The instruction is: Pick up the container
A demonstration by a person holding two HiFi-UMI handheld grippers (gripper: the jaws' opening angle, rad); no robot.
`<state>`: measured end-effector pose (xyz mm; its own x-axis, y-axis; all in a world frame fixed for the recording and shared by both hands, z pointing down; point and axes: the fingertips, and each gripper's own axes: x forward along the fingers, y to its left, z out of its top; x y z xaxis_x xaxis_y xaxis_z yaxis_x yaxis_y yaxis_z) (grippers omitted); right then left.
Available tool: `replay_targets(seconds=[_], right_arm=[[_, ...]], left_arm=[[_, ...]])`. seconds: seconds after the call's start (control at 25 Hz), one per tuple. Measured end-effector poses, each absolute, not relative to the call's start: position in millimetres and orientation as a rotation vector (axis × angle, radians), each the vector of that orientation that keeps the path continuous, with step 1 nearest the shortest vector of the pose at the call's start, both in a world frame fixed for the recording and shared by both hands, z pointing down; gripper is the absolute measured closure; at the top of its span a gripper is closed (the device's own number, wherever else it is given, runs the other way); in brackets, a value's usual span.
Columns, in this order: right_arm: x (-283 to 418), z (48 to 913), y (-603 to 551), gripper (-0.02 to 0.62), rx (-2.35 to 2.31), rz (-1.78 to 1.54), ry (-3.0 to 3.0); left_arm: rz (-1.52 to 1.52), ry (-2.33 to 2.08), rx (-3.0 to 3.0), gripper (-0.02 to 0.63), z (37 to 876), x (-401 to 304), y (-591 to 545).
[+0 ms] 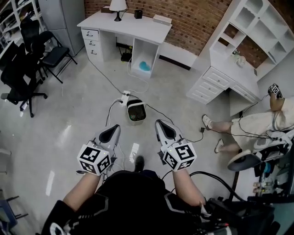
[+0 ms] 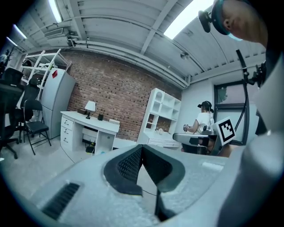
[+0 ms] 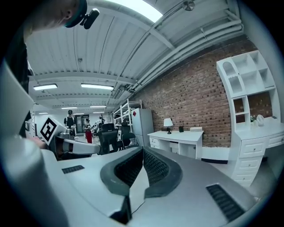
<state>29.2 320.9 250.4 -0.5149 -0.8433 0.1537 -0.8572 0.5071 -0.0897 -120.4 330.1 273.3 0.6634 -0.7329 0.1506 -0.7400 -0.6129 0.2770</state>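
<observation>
The container (image 1: pixel 136 111) is a small white bin with a dark inside, standing on the pale floor ahead of me, with cables around it. My left gripper (image 1: pixel 115 127) is held low at the left, its tip short of the container and a little to its left. My right gripper (image 1: pixel 160 123) is level with it at the right, also short of the container. Both are shut with nothing between the jaws. In the left gripper view the left gripper (image 2: pixel 142 146) points toward the desk, and in the right gripper view the right gripper (image 3: pixel 143 150) does too. The container does not show in either gripper view.
A white desk (image 1: pixel 124 25) with a lamp (image 1: pixel 118 7) stands against the brick wall ahead. A white cabinet with shelves (image 1: pixel 229 78) is at the right, a seated person (image 1: pixel 248 126) beside it. Black office chairs (image 1: pixel 23 73) stand at the left. A power strip (image 1: pixel 124 97) and cables lie behind the container.
</observation>
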Motion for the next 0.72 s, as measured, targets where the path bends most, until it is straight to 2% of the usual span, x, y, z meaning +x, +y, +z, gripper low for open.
replay_targets(seconds=[0.72], right_arm=[[118, 275, 224, 0.588, 1.364, 0.277, -2.685]], left_arm=[[0.183, -1.256, 2.522, 0.598, 289, -43, 239]])
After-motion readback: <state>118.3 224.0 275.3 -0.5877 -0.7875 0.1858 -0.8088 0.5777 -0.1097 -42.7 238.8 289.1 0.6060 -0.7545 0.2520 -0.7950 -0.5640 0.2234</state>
